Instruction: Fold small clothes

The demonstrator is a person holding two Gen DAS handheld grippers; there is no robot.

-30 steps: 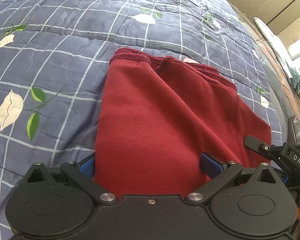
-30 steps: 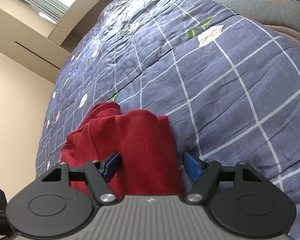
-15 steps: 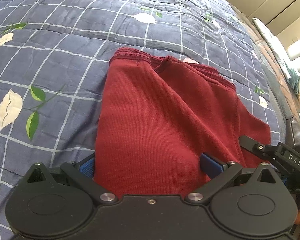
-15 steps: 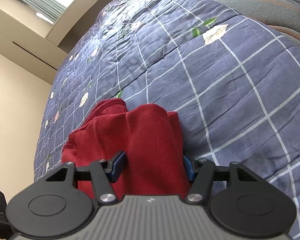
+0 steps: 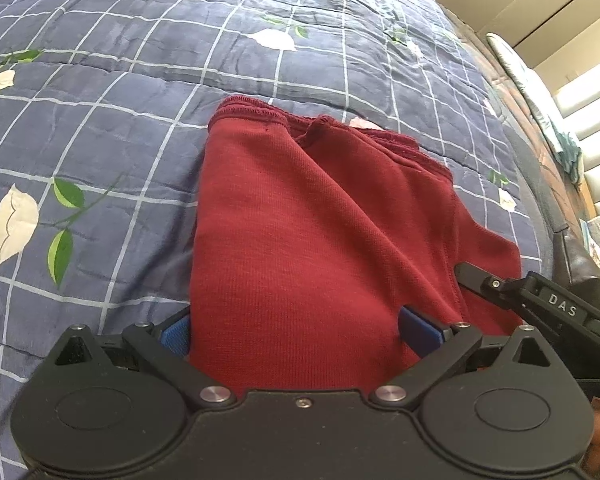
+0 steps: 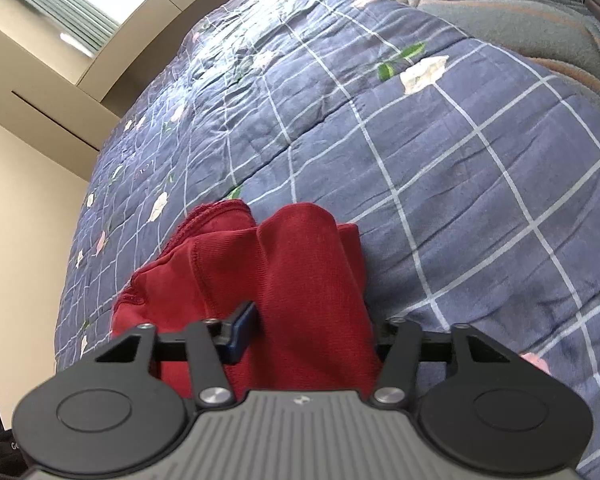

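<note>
While the left gripper (image 5: 300, 330) straddles the flat red garment (image 5: 320, 240) wide-fingered, only the right view shows the right gripper (image 6: 312, 328) closing on bunched folds.

Left gripper (image 5: 300, 330): matte black body, two round disc housings with shallow circular recesses, one each side. Angled black link arms carry silver pivot screws; a small screw sits at centre of the top edge. Fingers (image 5: 419, 330) wear blue pads.

Right gripper (image 6: 306, 330): same black discs and link arms with silver screws, but a grey ribbed centre plate bearing a small emblem. One blue pad (image 6: 242, 332) shows. From the left wrist view, its black side carries white lettering "DAS" (image 5: 562, 306).
</note>
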